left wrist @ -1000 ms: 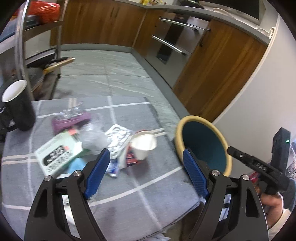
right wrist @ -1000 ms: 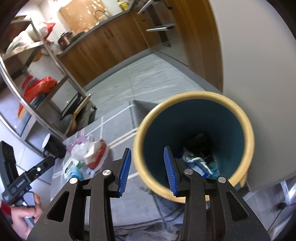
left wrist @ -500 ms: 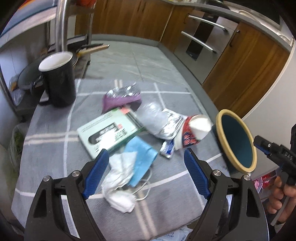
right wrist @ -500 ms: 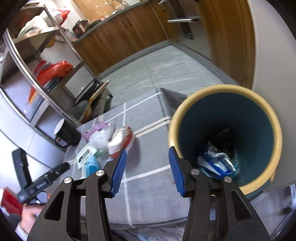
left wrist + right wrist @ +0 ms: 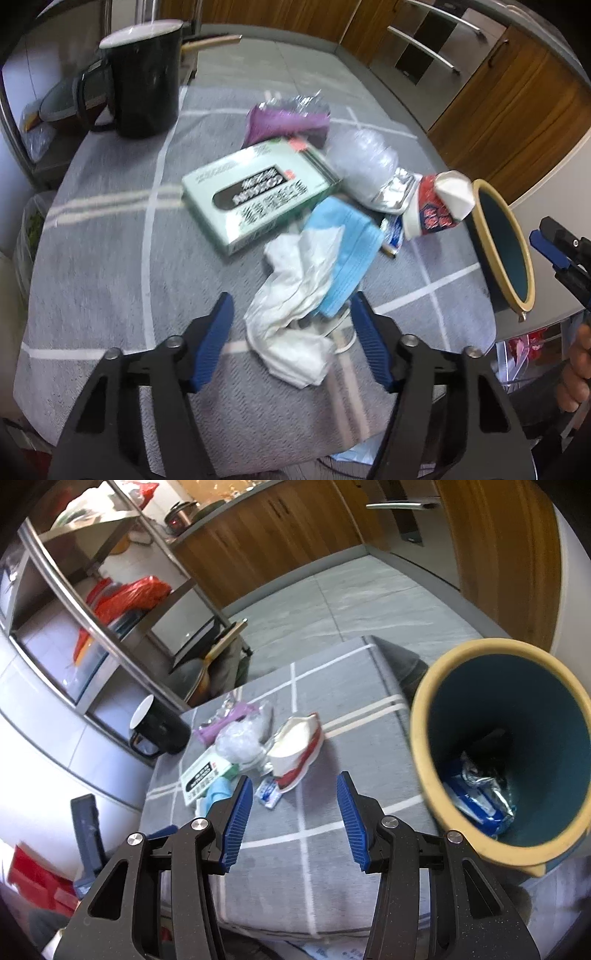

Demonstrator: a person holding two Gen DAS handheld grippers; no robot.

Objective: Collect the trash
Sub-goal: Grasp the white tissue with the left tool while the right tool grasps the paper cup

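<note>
A few wrappers (image 5: 480, 797) are already held in the bin (image 5: 421, 738). Most trash, including the tissue (image 5: 295, 295) and mask (image 5: 347, 251), is left on the desk (image 5: 110, 258). Both the left hand-held gripper (image 5: 291, 321) and the right hand-held gripper (image 5: 295, 812) are spread apart, nothing gripped.

Left wrist view: looks down and forward, close over the trash pile (image 5: 314, 221) on the grey cloth (image 5: 110, 258). Right wrist view: higher, farther back, beside the bin (image 5: 506, 746), facing the pile (image 5: 258, 746). Shared: pile, bin (image 5: 502, 243), black mug (image 5: 144, 74).
</note>
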